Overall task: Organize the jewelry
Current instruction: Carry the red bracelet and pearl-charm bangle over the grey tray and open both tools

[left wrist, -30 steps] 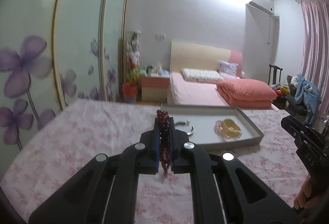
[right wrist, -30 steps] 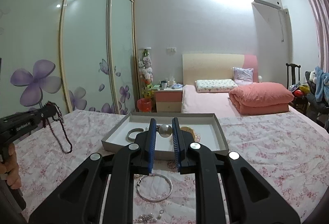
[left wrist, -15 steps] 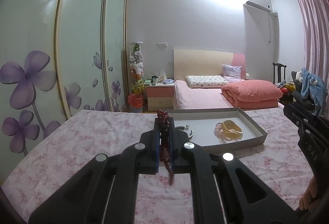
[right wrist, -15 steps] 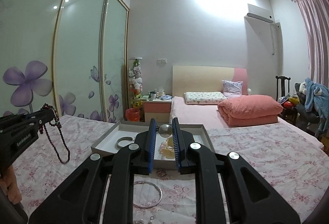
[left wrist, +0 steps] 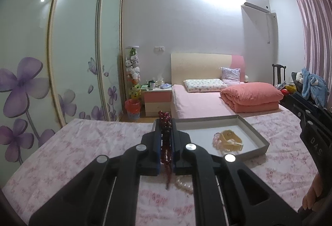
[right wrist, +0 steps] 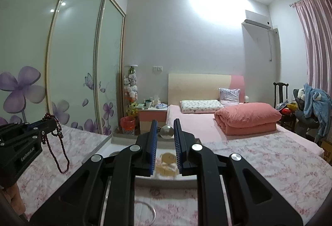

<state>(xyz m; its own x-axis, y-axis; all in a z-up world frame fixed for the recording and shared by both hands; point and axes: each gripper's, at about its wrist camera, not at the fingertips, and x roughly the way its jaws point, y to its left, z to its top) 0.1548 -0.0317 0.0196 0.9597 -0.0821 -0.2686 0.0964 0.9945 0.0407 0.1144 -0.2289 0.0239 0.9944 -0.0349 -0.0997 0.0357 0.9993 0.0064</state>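
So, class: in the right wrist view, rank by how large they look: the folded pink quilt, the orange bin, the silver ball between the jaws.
1. folded pink quilt
2. orange bin
3. silver ball

The ball sits nearest the camera, so it looks bigger than it truly is.

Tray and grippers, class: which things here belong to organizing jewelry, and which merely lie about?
Job:
left gripper gripping red bead necklace
right gripper gripping silver ball
grey tray
yellow bracelet
silver bangle

Lying about:
folded quilt
bedside cabinet
plush toys
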